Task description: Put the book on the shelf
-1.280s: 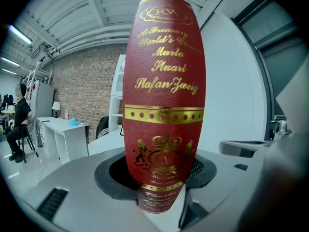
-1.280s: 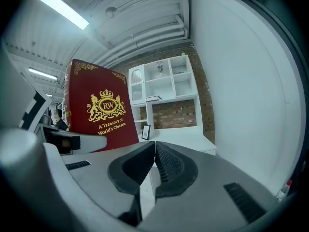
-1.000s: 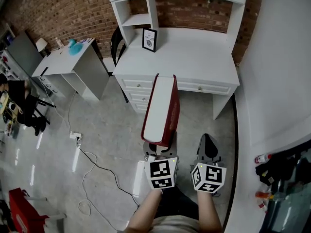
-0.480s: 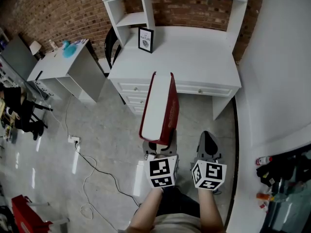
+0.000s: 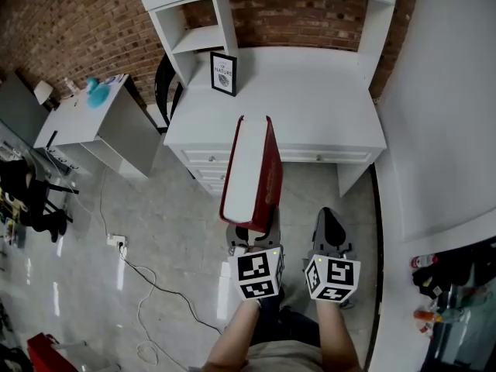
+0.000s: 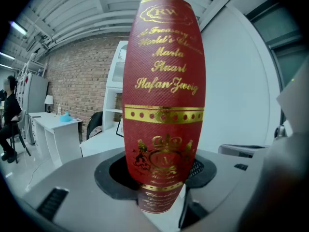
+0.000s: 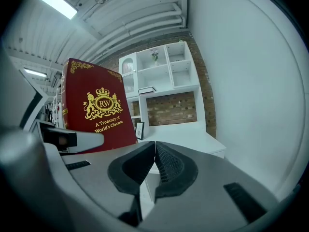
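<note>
Between left gripper jaws, a thick cloth-grained red book is pinched; right gripper jaws touch.

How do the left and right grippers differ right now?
The left gripper is clamped on the red book, which stands upright with its spine toward that gripper's camera. The right gripper holds nothing. The left gripper's jaws stand wide apart around the book, while the right gripper's jaws are pressed together. Shared: each carries a marker cube, and they sit side by side pointing toward the white desk.
</note>
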The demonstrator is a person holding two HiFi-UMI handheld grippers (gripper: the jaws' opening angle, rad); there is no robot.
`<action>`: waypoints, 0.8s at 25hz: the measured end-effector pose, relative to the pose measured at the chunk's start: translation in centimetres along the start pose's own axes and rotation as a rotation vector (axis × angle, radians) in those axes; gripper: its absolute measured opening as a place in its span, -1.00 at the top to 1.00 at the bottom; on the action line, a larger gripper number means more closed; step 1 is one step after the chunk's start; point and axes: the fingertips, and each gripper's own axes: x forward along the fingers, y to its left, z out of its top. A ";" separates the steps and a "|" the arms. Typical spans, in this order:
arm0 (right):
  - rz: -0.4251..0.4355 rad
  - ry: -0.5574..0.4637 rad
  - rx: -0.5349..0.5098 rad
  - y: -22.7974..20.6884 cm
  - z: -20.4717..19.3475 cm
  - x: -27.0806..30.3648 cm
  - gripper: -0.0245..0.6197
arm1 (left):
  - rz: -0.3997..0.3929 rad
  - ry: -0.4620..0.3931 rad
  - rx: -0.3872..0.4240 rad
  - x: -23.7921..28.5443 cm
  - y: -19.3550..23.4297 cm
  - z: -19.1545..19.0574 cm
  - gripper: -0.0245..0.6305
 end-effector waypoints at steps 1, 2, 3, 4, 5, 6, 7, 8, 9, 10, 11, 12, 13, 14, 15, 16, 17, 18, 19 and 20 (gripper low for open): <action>-0.004 0.001 0.001 0.1 0.1 0.7 0.87 | -0.006 0.004 0.004 0.6 0.2 0.1 0.18; -0.007 0.002 0.000 0.2 0.1 1.3 0.87 | -0.012 0.008 0.007 1.2 0.5 0.2 0.18; -0.011 0.002 -0.001 0.3 0.3 1.9 0.87 | -0.017 0.010 0.011 1.8 0.7 0.3 0.18; -0.014 0.002 -0.003 0.5 0.4 2.6 0.87 | -0.022 0.012 0.014 2.4 1.0 0.5 0.18; -0.016 0.002 -0.003 0.7 0.6 3.2 0.87 | -0.025 0.014 0.017 3.0 1.4 0.6 0.18; -0.017 0.000 -0.002 0.9 0.7 3.9 0.87 | -0.027 0.016 0.021 3.5 1.8 0.8 0.18; -0.017 -0.002 -0.001 1.0 0.8 4.5 0.87 | -0.027 0.019 0.023 4.1 2.2 0.9 0.18; -0.017 -0.003 -0.002 1.1 0.8 5.1 0.87 | -0.027 0.022 0.024 4.6 2.6 0.9 0.18; -0.020 -0.003 -0.004 1.2 0.8 5.6 0.87 | -0.027 0.026 0.021 5.1 2.8 0.8 0.18; -0.023 -0.001 -0.007 1.2 0.7 6.0 0.87 | -0.028 0.029 0.018 5.5 3.1 0.8 0.18; -0.025 0.002 -0.009 1.3 0.7 6.4 0.87 | -0.030 0.033 0.015 5.9 3.3 0.7 0.18; -0.027 0.004 -0.011 1.4 0.7 6.8 0.87 | -0.031 0.035 0.013 6.2 3.5 0.7 0.18; -0.027 0.005 -0.013 1.6 0.8 7.2 0.87 | -0.031 0.036 0.013 6.6 3.7 0.8 0.18; -0.026 0.007 -0.016 1.7 0.9 7.7 0.87 | -0.031 0.035 0.013 6.9 3.9 1.0 0.18; -0.024 0.007 -0.017 1.9 1.0 8.1 0.87 | -0.032 0.036 0.012 7.2 4.1 1.1 0.18; -0.022 0.008 -0.018 2.0 1.1 8.4 0.87 | -0.034 0.037 0.010 7.5 4.2 1.2 0.18; -0.022 0.009 -0.019 2.0 1.2 8.7 0.87 | -0.036 0.039 0.008 7.8 4.2 1.2 0.18; -0.022 0.011 -0.021 2.1 1.1 9.0 0.87 | -0.038 0.042 0.007 8.1 4.3 1.1 0.18; -0.023 0.013 -0.023 2.1 1.0 9.2 0.87 | -0.037 0.047 0.007 8.3 4.4 1.0 0.18; -0.023 0.015 -0.023 2.1 1.0 9.4 0.87 | -0.035 0.050 0.006 8.5 4.5 0.9 0.18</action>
